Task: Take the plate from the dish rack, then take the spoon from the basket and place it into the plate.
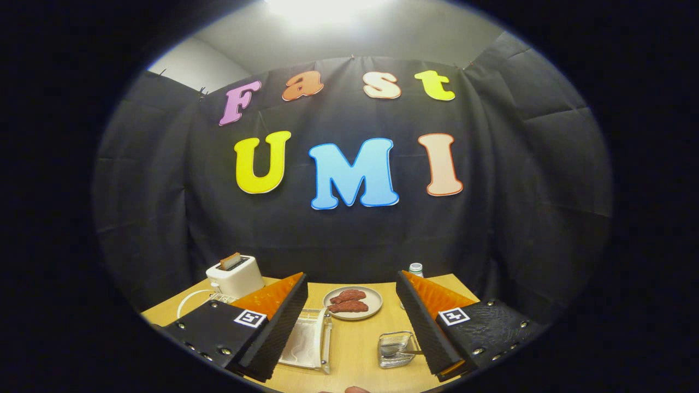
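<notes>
I am holding the claw (352, 297) spread wide above the wooden table (355, 349), its 2 fingers gripping nothing and touching nothing. Between them, close in, the dish rack (307, 338) is sitting with a pale, clear-looking plate (301, 343) lying in it; the left finger is covering the rack's near corner, so I am not making out its full outline. Nearer the right finger, the small wire basket (397, 349) is standing with the spoon (400, 353) resting in it, its handle running off behind that finger. Beyond both, between the fingertips, a round dish (353, 303) is carrying 2 reddish pieces of food (348, 301). Further left, a white toaster (235, 277) is showing a slice of toast (230, 261) poking up, its cord (188, 301) looping across the table. A bottle (415, 269) is peeking over the right fingertip, mostly hidden.
</notes>
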{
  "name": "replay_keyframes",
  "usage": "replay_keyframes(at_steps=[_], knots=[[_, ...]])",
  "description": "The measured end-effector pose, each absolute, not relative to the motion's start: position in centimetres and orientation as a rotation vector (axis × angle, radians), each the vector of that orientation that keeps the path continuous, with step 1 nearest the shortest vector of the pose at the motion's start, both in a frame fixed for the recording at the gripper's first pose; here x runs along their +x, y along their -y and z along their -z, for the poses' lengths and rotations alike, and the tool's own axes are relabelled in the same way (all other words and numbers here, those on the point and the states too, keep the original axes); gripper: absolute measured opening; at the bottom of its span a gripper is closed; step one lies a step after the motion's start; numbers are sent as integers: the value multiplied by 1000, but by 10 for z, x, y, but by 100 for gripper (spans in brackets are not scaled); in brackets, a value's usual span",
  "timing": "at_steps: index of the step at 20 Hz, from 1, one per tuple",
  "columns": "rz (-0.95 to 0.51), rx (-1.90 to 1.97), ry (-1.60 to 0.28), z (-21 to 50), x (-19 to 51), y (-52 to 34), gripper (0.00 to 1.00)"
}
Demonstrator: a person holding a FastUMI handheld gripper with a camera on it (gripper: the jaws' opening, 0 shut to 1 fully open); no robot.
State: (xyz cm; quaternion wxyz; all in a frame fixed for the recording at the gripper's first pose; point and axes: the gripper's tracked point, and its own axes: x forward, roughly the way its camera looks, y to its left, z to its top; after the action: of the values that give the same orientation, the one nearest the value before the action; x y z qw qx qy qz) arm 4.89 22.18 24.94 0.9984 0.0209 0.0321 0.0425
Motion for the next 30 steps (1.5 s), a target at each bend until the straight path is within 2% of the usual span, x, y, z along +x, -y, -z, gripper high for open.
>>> replay_keyframes(at_steps=[8,17,23,24,25,26,27,28,29,30], knots=[[-128,28,-344,-197,83,-293,99],[-79,-38,-486,-147,125,-333,99],[56,-96,-584,-109,139,-329,88],[70,-92,-604,-102,140,-331,75],[113,-116,-629,-97,142,-325,70],[149,-138,-655,-91,142,-320,54],[170,-138,-674,-85,142,-321,44],[189,-131,-670,-87,142,-321,26],[194,-137,-667,-87,143,-325,17],[191,-168,-672,-89,143,-326,17]])
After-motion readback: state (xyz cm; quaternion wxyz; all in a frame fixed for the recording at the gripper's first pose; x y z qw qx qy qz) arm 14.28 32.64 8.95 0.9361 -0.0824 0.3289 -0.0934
